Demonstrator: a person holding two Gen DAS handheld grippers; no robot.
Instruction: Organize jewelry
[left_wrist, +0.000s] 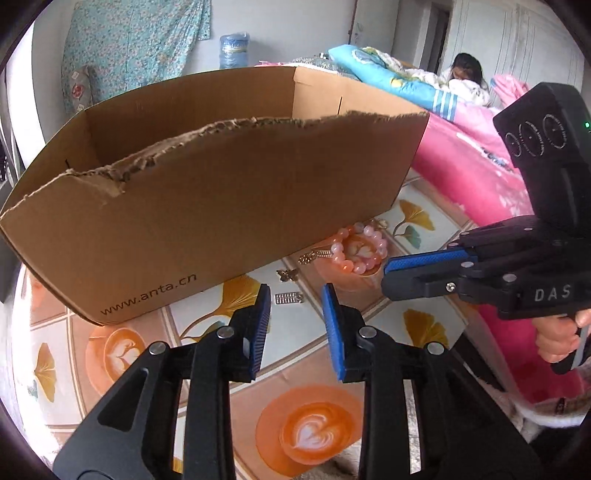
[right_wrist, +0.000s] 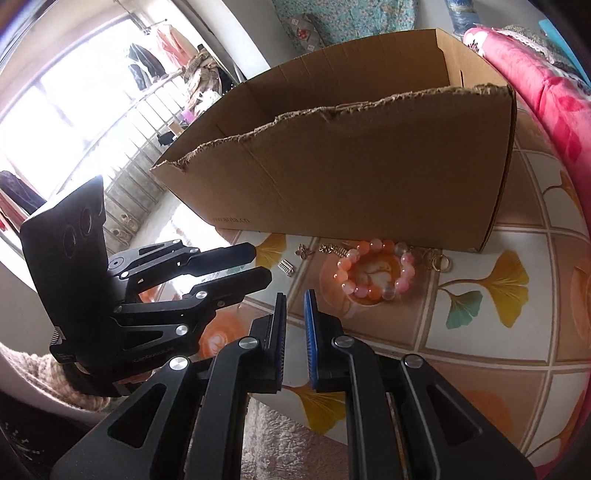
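A pink and orange bead bracelet (left_wrist: 360, 251) (right_wrist: 375, 271) lies on the patterned tablecloth in front of a torn-rimmed cardboard box (left_wrist: 221, 206) (right_wrist: 351, 166). Beside it are a gold chain piece (left_wrist: 314, 256) (right_wrist: 334, 249), a gold butterfly charm (left_wrist: 286, 274) (right_wrist: 303, 251), a small silver clip (left_wrist: 289, 298) (right_wrist: 286, 266) and gold rings (right_wrist: 439, 263). My left gripper (left_wrist: 295, 295) (right_wrist: 260, 264) hovers open just short of the silver clip, nothing between its pads. My right gripper (right_wrist: 294, 297) (left_wrist: 388, 273) is shut and empty, close to the bracelet.
The box stands close behind the jewelry, its inside hidden. A bed with pink bedding (left_wrist: 472, 173) borders the table on the right, and a person (left_wrist: 467, 72) lies on it farther back. The table's near edge (right_wrist: 288, 424) runs under my right gripper.
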